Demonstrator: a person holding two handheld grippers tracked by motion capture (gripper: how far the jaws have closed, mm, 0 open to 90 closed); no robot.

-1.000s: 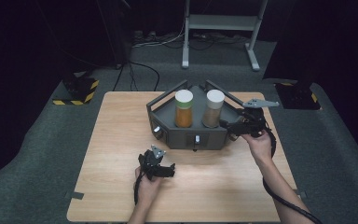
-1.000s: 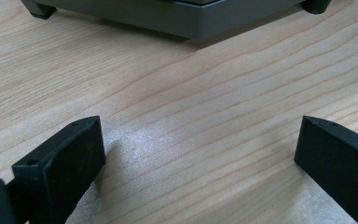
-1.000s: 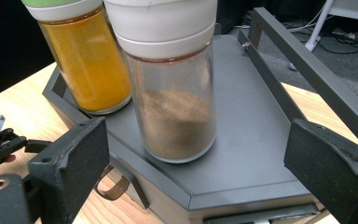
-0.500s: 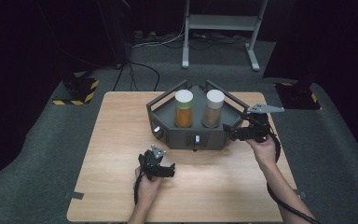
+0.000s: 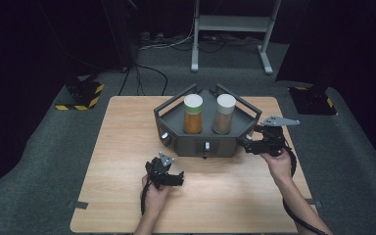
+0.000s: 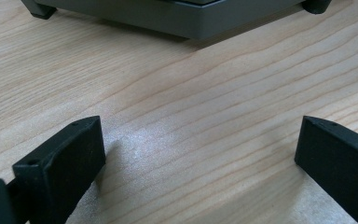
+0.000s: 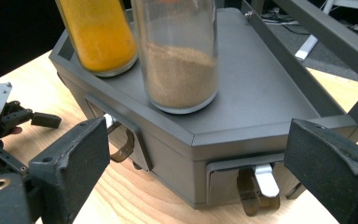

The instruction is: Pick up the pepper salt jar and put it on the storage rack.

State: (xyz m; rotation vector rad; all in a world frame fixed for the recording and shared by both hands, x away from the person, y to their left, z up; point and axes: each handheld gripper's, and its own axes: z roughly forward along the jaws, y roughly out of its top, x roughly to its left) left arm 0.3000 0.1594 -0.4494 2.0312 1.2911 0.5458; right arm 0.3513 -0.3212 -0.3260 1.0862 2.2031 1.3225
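A dark grey rack (image 5: 178,120) with small drawers stands at the middle of the wooden table (image 5: 122,147). On its top stand two white-lidded jars: one of orange powder (image 5: 193,115) (image 7: 100,32), one of brown powder (image 5: 223,113) (image 7: 179,70). My right gripper (image 5: 247,145) (image 7: 198,144) is open, held against the rack's right front corner, its jaws spread either side of a drawer with a pale handle (image 7: 265,179). My left gripper (image 5: 175,177) (image 6: 198,140) is open low over bare wood in front of the rack, nothing between its fingers (image 6: 70,149).
A second drawer handle (image 7: 121,142) shows on the rack's front face. The rack has raised bar rails (image 7: 326,28) along its sides. A cable (image 5: 298,220) trails from the right gripper. Beyond the table stand a white frame (image 5: 230,24) and yellow-black striped blocks (image 5: 81,100) on the grey floor.
My right gripper has come down and toward the person along the rack's right side, now level with the drawer corner. The left gripper has stayed put.
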